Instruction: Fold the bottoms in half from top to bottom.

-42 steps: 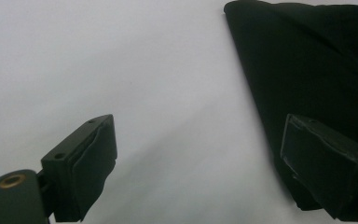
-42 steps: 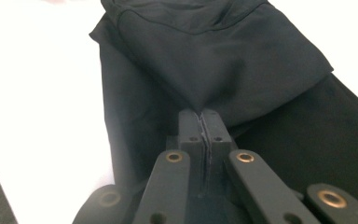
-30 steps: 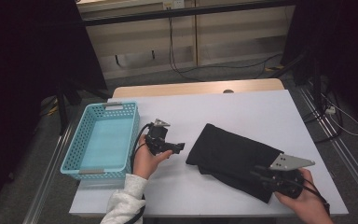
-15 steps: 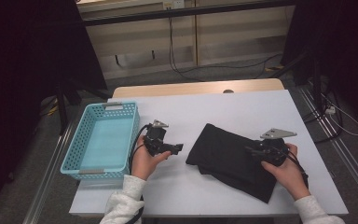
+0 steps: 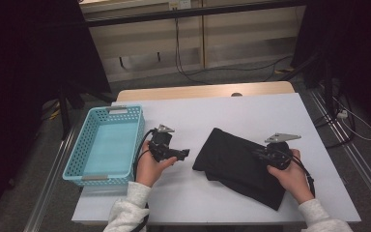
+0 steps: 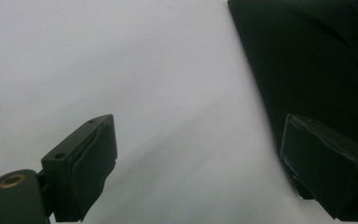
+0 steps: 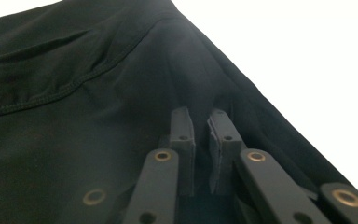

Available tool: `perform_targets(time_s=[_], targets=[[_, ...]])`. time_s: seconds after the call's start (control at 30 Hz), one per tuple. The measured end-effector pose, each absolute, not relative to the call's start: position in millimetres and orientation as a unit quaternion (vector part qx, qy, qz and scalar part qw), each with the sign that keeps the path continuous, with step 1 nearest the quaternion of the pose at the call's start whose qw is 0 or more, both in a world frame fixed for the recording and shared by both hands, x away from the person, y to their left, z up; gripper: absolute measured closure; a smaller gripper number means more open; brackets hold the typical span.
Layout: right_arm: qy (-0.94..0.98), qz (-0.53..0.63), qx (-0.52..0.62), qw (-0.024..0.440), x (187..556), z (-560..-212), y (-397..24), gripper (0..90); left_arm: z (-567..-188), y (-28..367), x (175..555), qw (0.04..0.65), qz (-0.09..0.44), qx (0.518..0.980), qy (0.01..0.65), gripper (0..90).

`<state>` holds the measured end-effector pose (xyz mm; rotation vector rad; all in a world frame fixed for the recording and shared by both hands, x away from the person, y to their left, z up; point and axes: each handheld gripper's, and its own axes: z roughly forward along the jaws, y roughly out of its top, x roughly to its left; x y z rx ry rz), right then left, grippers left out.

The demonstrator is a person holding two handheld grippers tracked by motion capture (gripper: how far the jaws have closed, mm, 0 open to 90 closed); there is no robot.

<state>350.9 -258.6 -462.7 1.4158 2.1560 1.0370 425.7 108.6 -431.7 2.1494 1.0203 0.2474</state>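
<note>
Left claw (image 6: 196, 158) agape, level; right claw (image 7: 204, 122) just closing, nearly together

Light blue plastic basket (image 5: 105, 145) with perforated walls at the table's left edge, white table (image 5: 251, 113), wooden strip (image 5: 203, 91) along its far side, black cables (image 5: 188, 72) on grey floor, pale cabinet fronts (image 5: 193, 43) behind.

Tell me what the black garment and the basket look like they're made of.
Garment: apparently a thin, matte knit fabric; it shows stitched seams and soft folds, and it puckers where the right gripper pinches it. Basket: likely molded plastic, light blue with a slight sheen; its walls are a regular grid of holes and hold a rigid shape.
</note>
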Motion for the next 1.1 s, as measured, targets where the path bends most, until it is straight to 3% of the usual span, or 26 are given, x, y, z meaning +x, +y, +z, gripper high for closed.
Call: perform_targets(time_s=[0.6,1.1], targets=[[0.760,0.388,0.488,0.184,330,-435,-281,84.8,-429,108,425,0.367,0.092,0.838,0.393,10.5],[0.754,0.386,0.501,0.178,316,-436,-299,84.8,-429,102,425,0.370,0.090,0.839,0.388,10.5]])
